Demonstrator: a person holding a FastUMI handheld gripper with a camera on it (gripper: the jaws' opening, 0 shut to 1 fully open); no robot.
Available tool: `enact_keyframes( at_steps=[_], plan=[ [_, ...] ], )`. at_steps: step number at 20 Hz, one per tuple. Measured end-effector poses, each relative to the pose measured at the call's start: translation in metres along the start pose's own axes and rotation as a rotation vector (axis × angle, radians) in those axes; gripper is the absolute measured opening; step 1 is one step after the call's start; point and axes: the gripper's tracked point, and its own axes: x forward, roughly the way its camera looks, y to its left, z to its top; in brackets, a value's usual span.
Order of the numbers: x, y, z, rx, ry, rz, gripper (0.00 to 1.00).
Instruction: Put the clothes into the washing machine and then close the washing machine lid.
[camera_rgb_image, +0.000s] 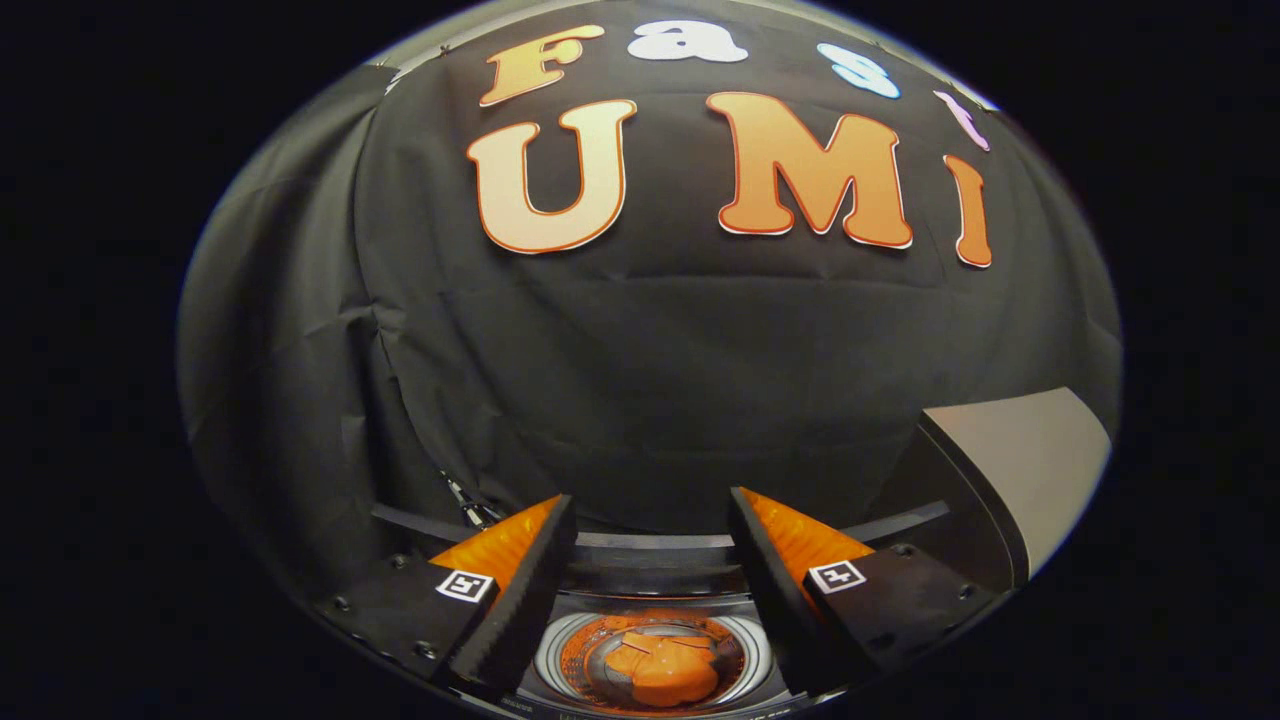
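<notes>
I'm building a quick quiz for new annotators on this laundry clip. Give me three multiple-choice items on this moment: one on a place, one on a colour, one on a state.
1. Where does the orange garment lie?
A. Down in the round steel drum of the washing machine, seen between the fingers
B. Draped over the raised lid
C. Pinched between the fingers

2. What colour are the ribbed inner faces of the gripper's fingers?
A. Blue
B. Orange
C. White

3. How is the flat grey washing machine lid?
A. Shut over the drum
B. Raised, standing beyond the right finger
C. Taken off and laid on the floor

Key: 1 A, the garment sits inside the drum below the finger gap; 2 B, both faces show orange; 3 B, the lid stands up and the drum is open. The fingers are spread apart, holding nothing.
</notes>
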Motion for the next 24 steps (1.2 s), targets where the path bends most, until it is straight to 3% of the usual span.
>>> enact_keyframes(
  at_steps=[14,20,24],
  plan=[
    [-0.027,0.004,-0.036,0.004,-0.026,0.015,0.99],
    [-0.022,0.009,-0.119,0.04,0.156,0.014,0.98],
    [-0.024,0.014,-0.137,0.043,0.205,0.024,0.98]
  ],
)
